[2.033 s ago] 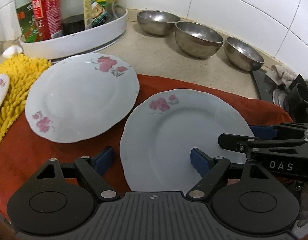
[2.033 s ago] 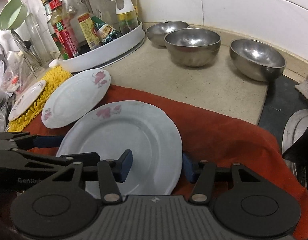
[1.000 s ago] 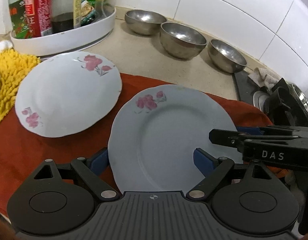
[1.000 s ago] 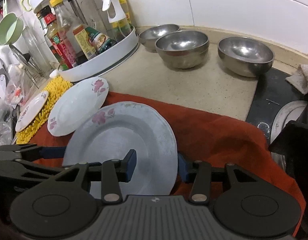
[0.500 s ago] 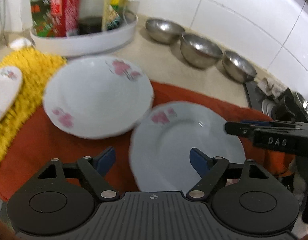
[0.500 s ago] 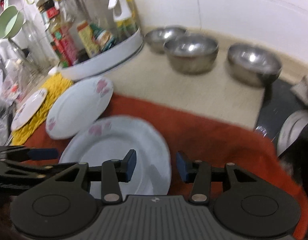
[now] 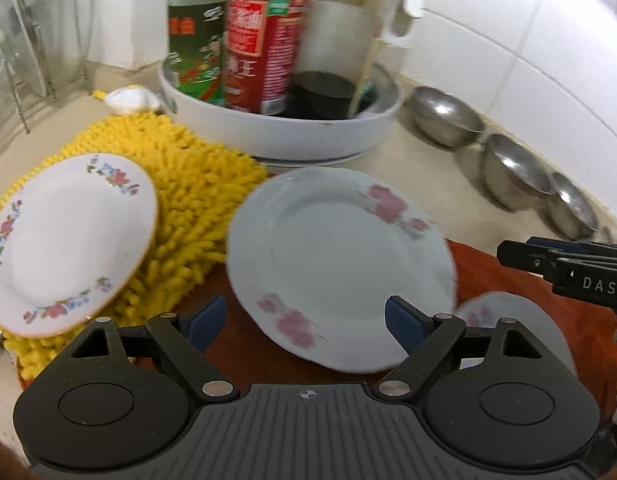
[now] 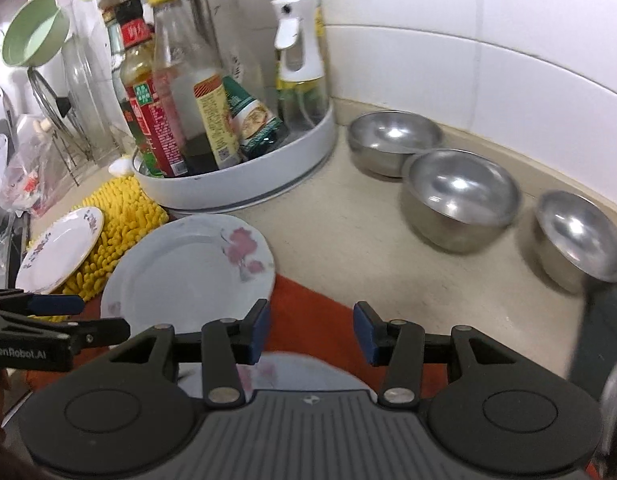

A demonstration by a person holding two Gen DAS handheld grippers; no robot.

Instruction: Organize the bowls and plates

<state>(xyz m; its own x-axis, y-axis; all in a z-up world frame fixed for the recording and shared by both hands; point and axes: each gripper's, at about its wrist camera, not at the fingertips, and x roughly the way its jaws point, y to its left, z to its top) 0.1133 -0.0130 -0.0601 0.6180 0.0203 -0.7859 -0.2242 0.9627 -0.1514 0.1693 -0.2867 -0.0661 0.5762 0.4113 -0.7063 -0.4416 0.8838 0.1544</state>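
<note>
A pale blue plate with pink flowers [image 7: 336,264] lies on the red cloth [image 7: 508,276]; my open, empty left gripper [image 7: 308,320] hovers at its near edge. It also shows in the right wrist view [image 8: 188,276]. A second pale blue plate [image 7: 512,320] lies low at the right, and under my right gripper [image 8: 312,330], which is open and empty [image 8: 300,372]. A small white floral plate [image 7: 64,240] rests on the yellow mat [image 7: 196,200]. Three steel bowls [image 8: 460,196] stand in a row along the wall.
A white turntable tray [image 8: 244,184] with several sauce bottles stands at the back. A dish rack with glass lids [image 7: 16,48] is at the far left. The tiled wall [image 8: 508,60] bounds the counter behind. A dark stovetop edge [image 8: 604,320] is at the right.
Both grippers have swung left and up. The left one now faces the left-hand blue plate instead of the right-hand one. The small floral plate has come into full view.
</note>
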